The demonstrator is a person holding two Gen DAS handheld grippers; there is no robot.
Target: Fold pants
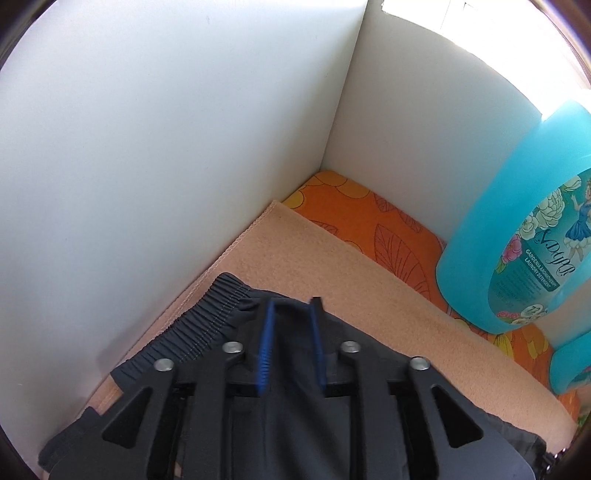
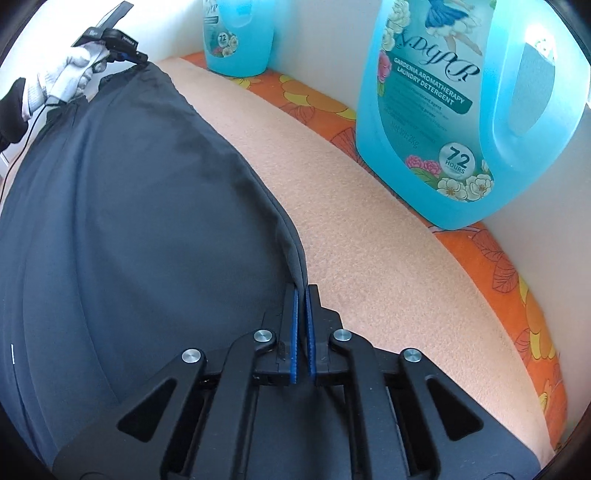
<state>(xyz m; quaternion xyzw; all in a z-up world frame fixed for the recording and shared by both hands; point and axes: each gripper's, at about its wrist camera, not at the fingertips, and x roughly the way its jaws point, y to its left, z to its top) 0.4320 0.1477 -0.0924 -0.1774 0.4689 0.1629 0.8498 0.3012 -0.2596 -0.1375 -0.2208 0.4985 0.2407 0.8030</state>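
Dark grey pants (image 2: 140,206) lie spread on a peach blanket (image 2: 388,266). In the left wrist view their elastic waistband (image 1: 199,325) lies near the white wall. My left gripper (image 1: 293,306) sits over the waistband end with its blue-padded fingers a little apart, fabric between them. It also shows far off in the right wrist view (image 2: 140,61), held by a gloved hand, pinching the pants' far corner. My right gripper (image 2: 301,290) is shut on the pants' folded right edge.
Two blue laundry detergent bottles stand on the orange floral sheet (image 2: 517,266) by the wall: a large one (image 2: 461,110) close on the right and a smaller one (image 2: 236,33) farther back. White walls (image 1: 166,147) meet in a corner to the left and behind.
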